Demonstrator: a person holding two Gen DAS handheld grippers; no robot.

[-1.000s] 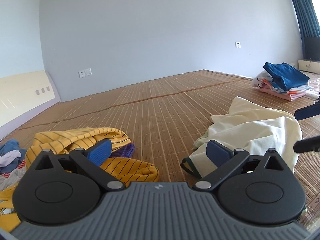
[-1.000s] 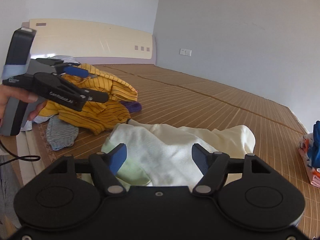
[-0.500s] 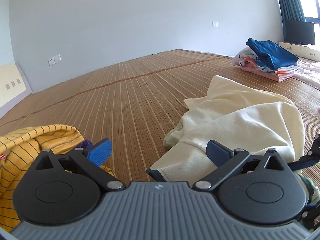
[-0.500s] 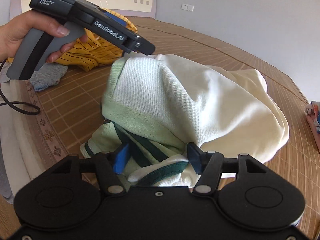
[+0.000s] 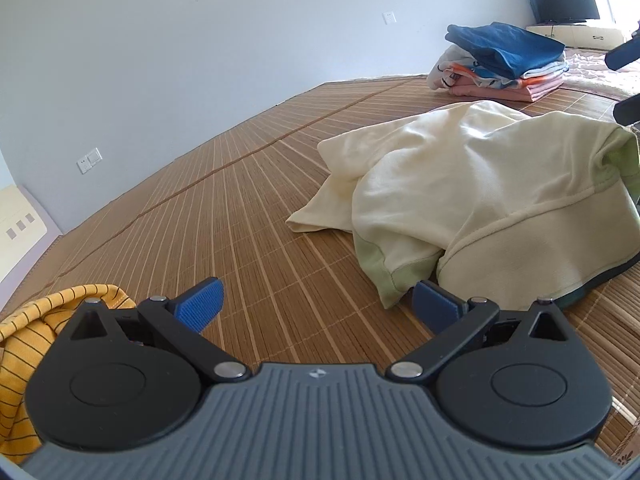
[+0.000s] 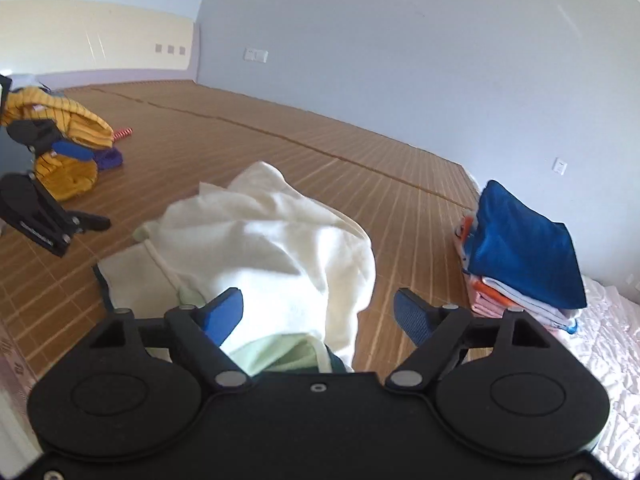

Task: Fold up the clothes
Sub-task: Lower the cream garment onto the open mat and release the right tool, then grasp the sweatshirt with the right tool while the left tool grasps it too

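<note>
Your left gripper (image 5: 316, 300) hovered low over the bamboo mat (image 5: 240, 208) with its blue pads spread wide and nothing between them; the right pad (image 5: 434, 304) sat just beside the pale green hem of the cream garment (image 5: 480, 184), and whether it touched the cloth could not be told. That garment lay crumpled on the mat at about two o'clock from this gripper, its dark green trim showing only as a thin edge at the lower right, where the frame cut it off. At seven o'clock, the yellow striped shirt (image 5: 24, 328) was mostly hidden behind the gripper's body. The folded stack (image 5: 504, 60), a blue piece on top, sat well apart at one o'clock. Your right gripper (image 6: 318, 314) was also spread, held above the cream garment (image 6: 280, 232), whose near folds ran under the gripper body and out of sight; the left pad (image 6: 224, 314) overlapped the cloth in the picture, but the blur kept you from telling contact, and nothing was pinched. From this side, the folded stack (image 6: 520, 256) lay at two o'clock. The left gripper (image 6: 48, 184) was cut off by the frame edge at ten o'clock, in front of the yellow striped shirt (image 6: 52, 120).
</note>
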